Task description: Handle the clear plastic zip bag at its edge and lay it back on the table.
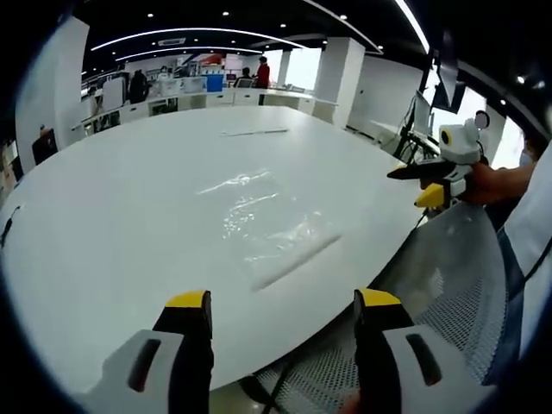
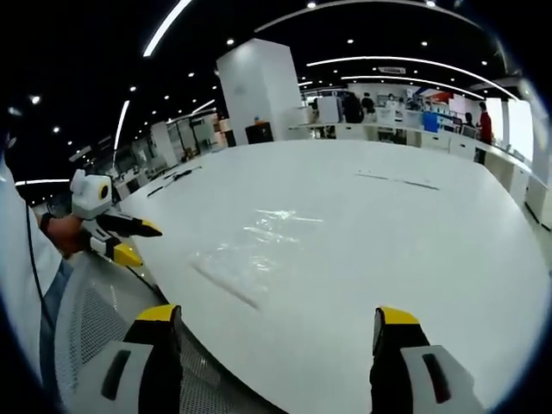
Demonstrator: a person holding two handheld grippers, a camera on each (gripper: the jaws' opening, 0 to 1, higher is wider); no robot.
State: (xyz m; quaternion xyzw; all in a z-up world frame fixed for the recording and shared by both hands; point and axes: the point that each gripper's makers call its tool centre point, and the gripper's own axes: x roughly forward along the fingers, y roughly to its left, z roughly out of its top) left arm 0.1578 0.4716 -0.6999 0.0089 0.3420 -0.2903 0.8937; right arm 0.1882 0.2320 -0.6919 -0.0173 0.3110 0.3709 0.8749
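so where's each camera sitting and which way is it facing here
Left gripper view: rides on the left tongs, looking forward over the white table at the clear zip bag lying flat; the right tongs and a hand show at the right.
Right gripper view: rides on the right tongs, facing the same table from the other side of the bag; the left tongs and a white sleeve show at the left.
Shared: table, bag, mesh chair back, both open tongs.

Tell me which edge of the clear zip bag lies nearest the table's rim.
The zip-strip edge of the clear zip bag; it runs as a straight ridge toward the table rim, unlike the crinkled far edge.
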